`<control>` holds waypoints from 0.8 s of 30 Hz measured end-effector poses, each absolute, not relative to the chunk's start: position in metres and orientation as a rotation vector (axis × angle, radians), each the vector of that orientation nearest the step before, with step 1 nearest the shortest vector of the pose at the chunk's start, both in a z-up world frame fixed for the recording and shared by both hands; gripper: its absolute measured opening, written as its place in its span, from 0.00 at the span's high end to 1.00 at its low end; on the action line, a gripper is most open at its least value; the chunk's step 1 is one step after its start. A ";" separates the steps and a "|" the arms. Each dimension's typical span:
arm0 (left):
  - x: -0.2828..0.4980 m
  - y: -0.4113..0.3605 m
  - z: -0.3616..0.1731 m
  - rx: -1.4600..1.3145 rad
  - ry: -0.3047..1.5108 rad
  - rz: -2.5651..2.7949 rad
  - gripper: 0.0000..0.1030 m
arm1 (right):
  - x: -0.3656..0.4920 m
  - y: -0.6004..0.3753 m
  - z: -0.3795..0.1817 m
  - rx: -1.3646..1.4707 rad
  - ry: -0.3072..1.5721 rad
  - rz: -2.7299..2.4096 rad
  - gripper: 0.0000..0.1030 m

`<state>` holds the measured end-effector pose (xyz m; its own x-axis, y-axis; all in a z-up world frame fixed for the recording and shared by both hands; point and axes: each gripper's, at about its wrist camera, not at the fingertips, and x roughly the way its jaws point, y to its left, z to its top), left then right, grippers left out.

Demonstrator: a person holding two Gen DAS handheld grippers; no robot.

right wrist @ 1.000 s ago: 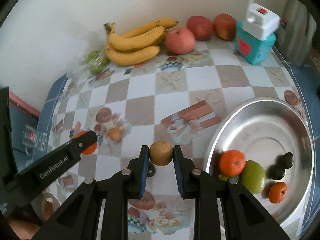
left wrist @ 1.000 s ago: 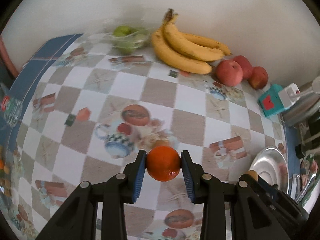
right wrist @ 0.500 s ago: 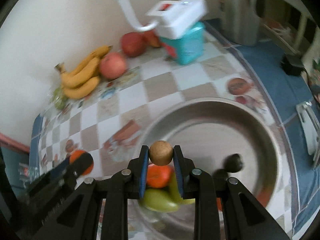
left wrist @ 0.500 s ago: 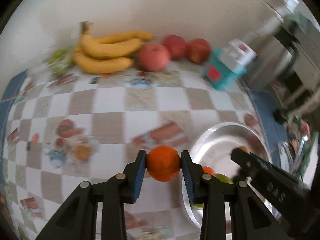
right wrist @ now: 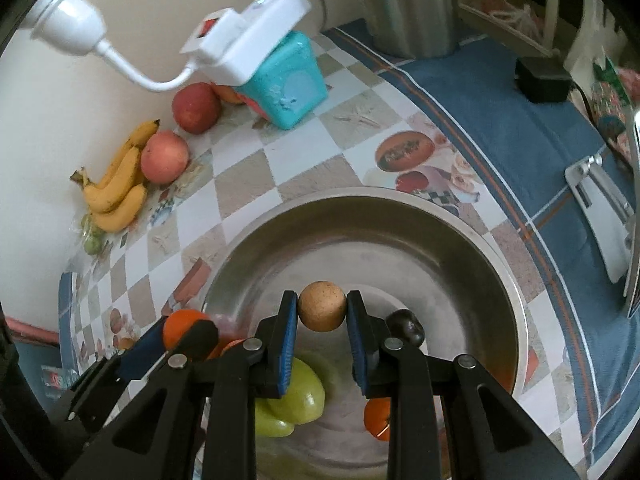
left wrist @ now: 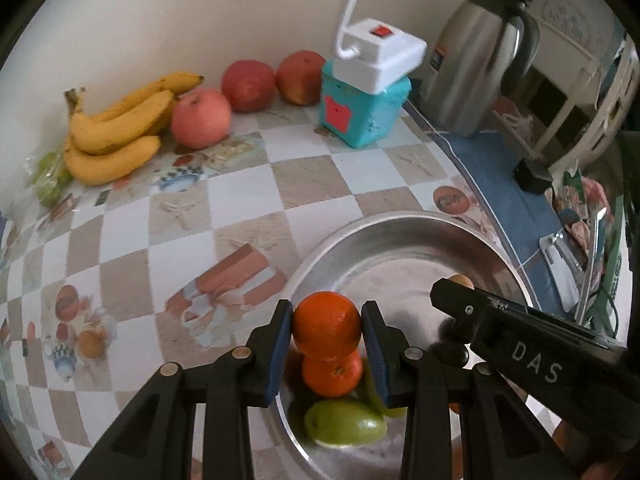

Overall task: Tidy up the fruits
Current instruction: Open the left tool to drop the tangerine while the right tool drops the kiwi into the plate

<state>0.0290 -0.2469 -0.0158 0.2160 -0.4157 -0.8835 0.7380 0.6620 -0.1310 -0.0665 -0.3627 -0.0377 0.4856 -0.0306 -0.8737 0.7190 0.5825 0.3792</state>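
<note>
My left gripper (left wrist: pixel 326 330) is shut on an orange (left wrist: pixel 326 326) and holds it above the left part of the steel bowl (left wrist: pixel 404 236). My right gripper (right wrist: pixel 322 312) is shut on a small round tan fruit (right wrist: pixel 322 306) over the middle of the same bowl (right wrist: pixel 460 236). In the bowl lie another orange (left wrist: pixel 332 374), green fruits (right wrist: pixel 298 398), a dark fruit (right wrist: pixel 404 326) and a small orange one (right wrist: pixel 378 418). Bananas (left wrist: pixel 116 136) and red apples (left wrist: pixel 202 118) lie along the far wall.
A teal box with a white switch unit (left wrist: pixel 364 92) stands behind the bowl. A steel thermos jug (left wrist: pixel 480 56) stands at the back right. A bag of green fruit (left wrist: pixel 48 180) lies left of the bananas. A black adapter (right wrist: pixel 542 80) and metal utensils (right wrist: pixel 600 216) lie on the blue cloth.
Both grippers have swung right from the open tablecloth to above the steel bowl, each still holding its fruit. The bowl now fills the lower part of both views.
</note>
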 end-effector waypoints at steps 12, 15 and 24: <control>0.022 -0.258 -0.031 0.373 1.086 -0.822 0.62 | -0.065 -0.365 -0.051 0.872 0.997 -0.529 0.75; 0.022 -0.256 -0.031 0.371 1.085 -0.819 0.60 | -0.064 -0.365 -0.051 0.867 1.004 -0.534 0.72; 0.023 -0.245 -0.015 0.330 1.076 -0.827 0.56 | -0.063 -0.362 -0.039 0.832 1.005 -0.551 0.57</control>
